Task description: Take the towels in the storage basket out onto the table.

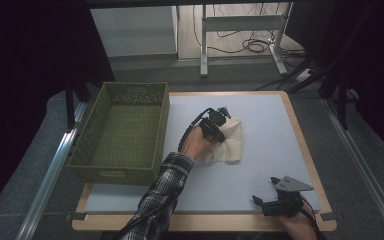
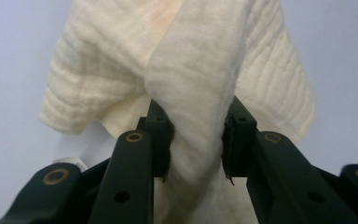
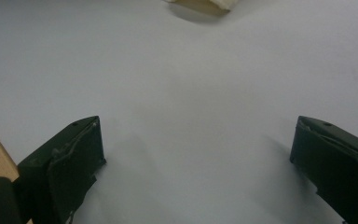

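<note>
Mostly hidden beneath the left tool (image 1: 219, 121), the cream cloth (image 1: 231, 142) is pinched; right tool (image 1: 268, 192) spread.

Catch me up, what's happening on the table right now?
The left gripper is clamped on a bunched fold of the cream cloth, which lies mid-table on the pale mat. The right gripper rests near the table's front edge, jaws wide apart with nothing between them. The green woven basket sits to the left, with nothing in it.

The left gripper (image 2: 193, 140) pinches a bunched fold of cream cloth (image 2: 186, 84) above the pale table (image 2: 340, 70).
</note>
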The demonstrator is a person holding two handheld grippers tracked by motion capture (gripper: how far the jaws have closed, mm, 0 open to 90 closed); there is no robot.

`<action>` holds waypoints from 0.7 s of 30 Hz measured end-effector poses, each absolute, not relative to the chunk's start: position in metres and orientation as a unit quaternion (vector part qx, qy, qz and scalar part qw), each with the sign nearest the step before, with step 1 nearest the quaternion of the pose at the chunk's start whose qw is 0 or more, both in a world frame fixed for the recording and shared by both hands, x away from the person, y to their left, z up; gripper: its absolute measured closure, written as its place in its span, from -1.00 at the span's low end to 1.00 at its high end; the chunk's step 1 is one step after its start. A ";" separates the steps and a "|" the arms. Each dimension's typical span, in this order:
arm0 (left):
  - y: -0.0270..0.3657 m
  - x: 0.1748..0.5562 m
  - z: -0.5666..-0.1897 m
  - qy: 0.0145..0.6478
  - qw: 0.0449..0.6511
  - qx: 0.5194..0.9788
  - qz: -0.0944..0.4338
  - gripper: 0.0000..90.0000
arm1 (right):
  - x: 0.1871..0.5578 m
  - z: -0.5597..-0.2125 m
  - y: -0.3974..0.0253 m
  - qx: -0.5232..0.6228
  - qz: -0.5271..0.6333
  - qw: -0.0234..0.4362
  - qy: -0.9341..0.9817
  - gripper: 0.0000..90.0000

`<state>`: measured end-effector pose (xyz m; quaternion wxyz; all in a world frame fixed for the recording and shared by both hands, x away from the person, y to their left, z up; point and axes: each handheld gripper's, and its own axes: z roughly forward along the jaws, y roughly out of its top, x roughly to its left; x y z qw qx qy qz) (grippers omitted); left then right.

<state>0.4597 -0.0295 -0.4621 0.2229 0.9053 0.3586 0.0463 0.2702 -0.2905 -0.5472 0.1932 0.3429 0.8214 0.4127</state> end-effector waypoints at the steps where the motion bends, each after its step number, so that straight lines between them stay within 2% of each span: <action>1: -0.030 0.460 -0.464 0.359 0.224 0.905 0.046 0.51 | 0.270 -0.547 -0.291 0.343 0.413 0.193 0.821 -0.94; 5: -0.034 0.459 -0.474 0.357 0.223 0.906 0.043 0.44 | 0.270 -0.547 -0.291 0.343 0.412 0.194 0.821 -0.94; 7: -0.038 0.458 -0.480 0.357 0.222 0.906 0.044 0.34 | 0.270 -0.547 -0.291 0.343 0.412 0.194 0.821 -0.94; 13: -0.040 0.456 -0.485 0.357 0.239 0.902 0.043 -0.28 | 0.270 -0.547 -0.291 0.342 0.413 0.194 0.822 -0.94; 16: -0.034 0.454 -0.477 0.358 0.257 0.897 0.048 -0.52 | 0.270 -0.547 -0.291 0.342 0.413 0.194 0.822 -0.94; 21: -0.018 0.448 -0.465 0.368 0.286 0.883 0.058 -0.61 | 0.270 -0.547 -0.291 0.343 0.412 0.193 0.822 -0.94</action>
